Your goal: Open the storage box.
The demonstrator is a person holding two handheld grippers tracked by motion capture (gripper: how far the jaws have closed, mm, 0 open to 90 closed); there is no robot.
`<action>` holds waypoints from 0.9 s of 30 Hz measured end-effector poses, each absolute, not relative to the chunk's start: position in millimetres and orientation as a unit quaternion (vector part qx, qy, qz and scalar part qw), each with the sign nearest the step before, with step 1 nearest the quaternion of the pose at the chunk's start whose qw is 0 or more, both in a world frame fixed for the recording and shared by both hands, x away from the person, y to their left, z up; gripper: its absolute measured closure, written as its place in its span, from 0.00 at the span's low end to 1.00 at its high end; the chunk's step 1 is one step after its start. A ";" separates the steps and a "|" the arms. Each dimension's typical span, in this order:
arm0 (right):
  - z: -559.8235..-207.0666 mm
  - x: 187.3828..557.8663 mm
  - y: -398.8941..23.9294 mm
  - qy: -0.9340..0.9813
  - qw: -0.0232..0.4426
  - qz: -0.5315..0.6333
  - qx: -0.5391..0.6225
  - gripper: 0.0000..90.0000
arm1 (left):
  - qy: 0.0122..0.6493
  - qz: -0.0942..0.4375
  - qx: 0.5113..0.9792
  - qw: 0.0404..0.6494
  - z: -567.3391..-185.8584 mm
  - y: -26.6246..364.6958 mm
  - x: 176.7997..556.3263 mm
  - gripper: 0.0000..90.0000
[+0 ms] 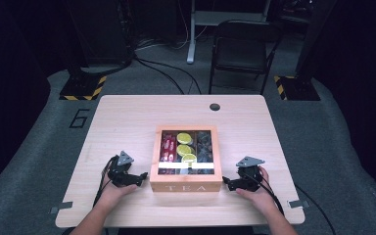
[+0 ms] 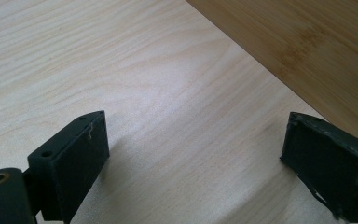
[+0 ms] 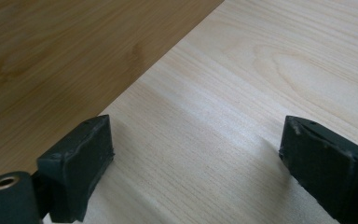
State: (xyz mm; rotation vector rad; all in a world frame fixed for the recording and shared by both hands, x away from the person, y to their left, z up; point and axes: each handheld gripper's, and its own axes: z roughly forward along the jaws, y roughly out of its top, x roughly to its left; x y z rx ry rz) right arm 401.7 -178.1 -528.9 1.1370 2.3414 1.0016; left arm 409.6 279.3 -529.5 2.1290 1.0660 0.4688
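Here a wooden tea box (image 1: 186, 185) marked TEA sits on the pale bench (image 1: 127, 117), nearer the person's edge than the far one, and serves as the landmark. Through its clear lid show red packets (image 1: 168, 148) at the left, yellow lemon-printed packets (image 1: 185, 147) in the middle and dark packets (image 1: 204, 146) at the right. The left tool (image 1: 138, 179) rests on the bench just beside the box's left side, held in the left hand (image 1: 113, 192); its jaws stand wide apart with only bare bench between them, the box wall (image 2: 307, 46) close ahead. The right tool (image 1: 229, 183) lies just beside the box's right side in the right hand (image 1: 254, 195), jaws likewise wide and empty, the box wall (image 3: 51, 56) near. Beyond the box, a small dark hole (image 1: 215, 106) marks the bench's far edge, and a black chair (image 1: 242, 49) stands past it.
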 end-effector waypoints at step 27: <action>-527.2 402.6 -176.0 0.822 0.177 0.349 0.414 0.15 | 0.415 0.181 0.820 0.350 -528.7 278.2 407.0 0.09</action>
